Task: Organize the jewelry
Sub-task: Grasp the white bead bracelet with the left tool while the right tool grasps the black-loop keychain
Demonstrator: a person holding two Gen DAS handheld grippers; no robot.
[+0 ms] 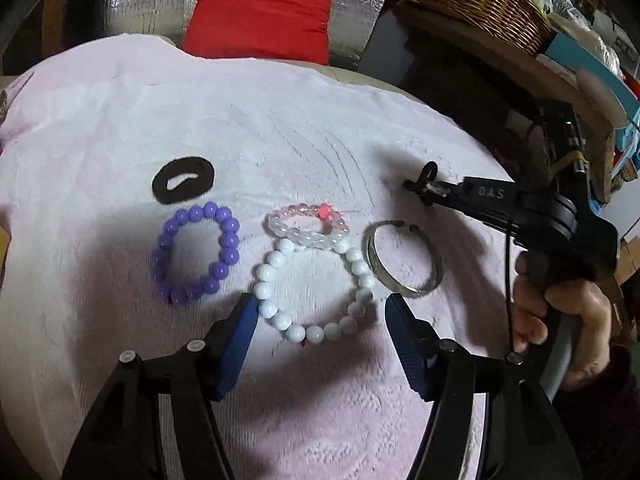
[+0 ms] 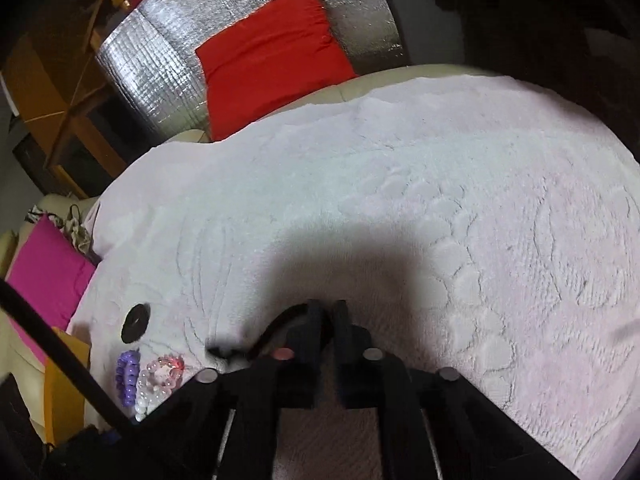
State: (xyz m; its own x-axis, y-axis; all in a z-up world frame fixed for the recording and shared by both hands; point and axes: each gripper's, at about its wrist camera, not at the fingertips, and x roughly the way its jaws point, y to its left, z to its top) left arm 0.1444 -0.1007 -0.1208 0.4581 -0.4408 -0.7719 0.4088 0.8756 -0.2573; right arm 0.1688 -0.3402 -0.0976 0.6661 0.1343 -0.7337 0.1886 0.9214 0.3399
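Five pieces lie on the pink towel (image 1: 280, 128) in my left wrist view. A black band (image 1: 183, 180) sits left of centre, and the purple bracelet (image 1: 196, 254) is just below it. At centre the white bracelet (image 1: 316, 292) touches the clear bracelet (image 1: 306, 226) above it, which carries one red bead. The metal bangle (image 1: 404, 258) lies just right of the white beads, touching them or very nearly so. My left tongs (image 1: 320, 312) stand half open at the lower middle of the frame, blue pads on either side of the white bracelet's lower part, the left pad right against its beads and the right pad clear of them. At right a hand (image 1: 560, 312) holds the right tongs (image 1: 418, 186), whose tips are shut on a small dark object I cannot make out.

In my right wrist view the right tongs (image 2: 324, 312) fill the lower middle, jaws pressed together over the towel (image 2: 440, 184). A thin dark curved piece shows at their left side; what it is I cannot tell. At lower left lie the band (image 2: 135, 323), the purple bracelet (image 2: 127, 372), the clear bracelet (image 2: 164, 372) and a few white beads (image 2: 146, 402), partly hidden by a black bar. A red cushion (image 2: 272, 56) leans on silver foil at the top.
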